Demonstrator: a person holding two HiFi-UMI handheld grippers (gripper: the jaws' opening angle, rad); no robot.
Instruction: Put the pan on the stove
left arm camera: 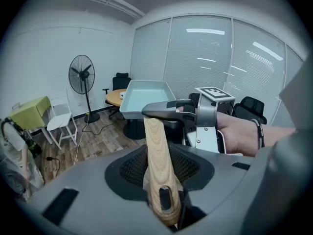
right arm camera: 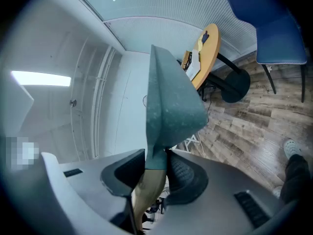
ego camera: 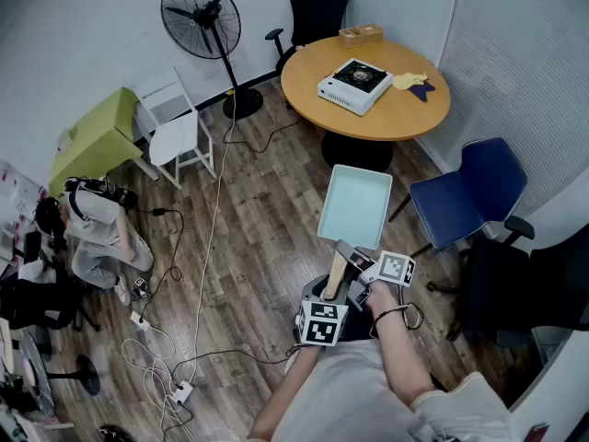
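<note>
Head view: the pan (ego camera: 355, 205) is in the air above the floor (ego camera: 267, 256), well apart from the stove (ego camera: 354, 84), which sits on the round surface (ego camera: 409, 118) far ahead. It is a square, pale green pan with a long wooden handle (ego camera: 336, 274). The left gripper (ego camera: 331, 293) takes the handle near its free end, and the right gripper (ego camera: 357, 265) takes it nearer to the pan body. I judge the pan to be stiff and front-heavy, so it will want to tip down. Two grips along the handle answer this well. The way ahead looks open, but a blue chair (ego camera: 465, 196) stands near the path on the right, and a cable (ego camera: 216, 201) lies on the floor to the left.

Left gripper view: the jaws of the left gripper (left arm camera: 159, 168) are clenched on the wooden handle (left arm camera: 156, 146), which runs forward to the pan (left arm camera: 146, 93). The wood looks smooth, so it may turn in the grip if the pan swings. The right gripper (left arm camera: 178, 112) holds further along the handle.

Right gripper view: the jaws of the right gripper (right arm camera: 155, 173) grasp the handle (right arm camera: 146, 195) just where the wood meets the pan (right arm camera: 171, 97), which is seen edge-on. The surface (right arm camera: 209, 50) shows beyond. I think the pan must come in high over its rim and then go down flat on the stove.
</note>
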